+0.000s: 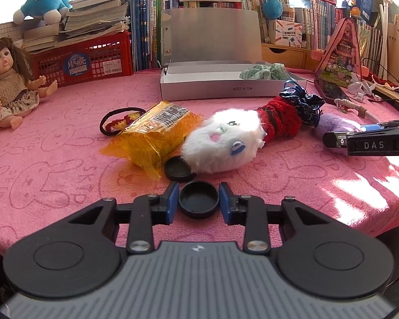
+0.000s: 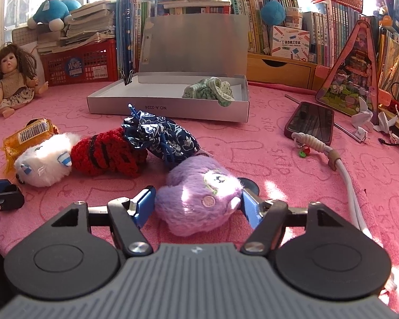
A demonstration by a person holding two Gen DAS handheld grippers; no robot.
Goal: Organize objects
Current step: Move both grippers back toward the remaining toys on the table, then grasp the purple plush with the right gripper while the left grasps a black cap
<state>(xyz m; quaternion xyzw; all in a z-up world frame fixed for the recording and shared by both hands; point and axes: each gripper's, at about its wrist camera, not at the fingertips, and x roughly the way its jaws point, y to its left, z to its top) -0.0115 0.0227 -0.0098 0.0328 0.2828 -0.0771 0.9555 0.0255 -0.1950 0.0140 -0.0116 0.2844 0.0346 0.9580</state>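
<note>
Behind the purple plush (image 2: 199, 202), a black disc (image 2: 248, 184) hides.

On the pink cloth (image 1: 66, 164), near its front edge, the left gripper (image 1: 198, 199) has its blue pads against both sides of a round black cap (image 1: 198, 199). A second black cap (image 1: 178, 169) lies just beyond, touching a white plush toy (image 1: 223, 143) and an orange packet (image 1: 154, 135). The open grey box (image 1: 212, 87) sits toward the back edge.

Matt black plastic cap (image 1: 198, 199), fluffy purple plush (image 2: 199, 199), pink terry cloth (image 1: 66, 175).
</note>
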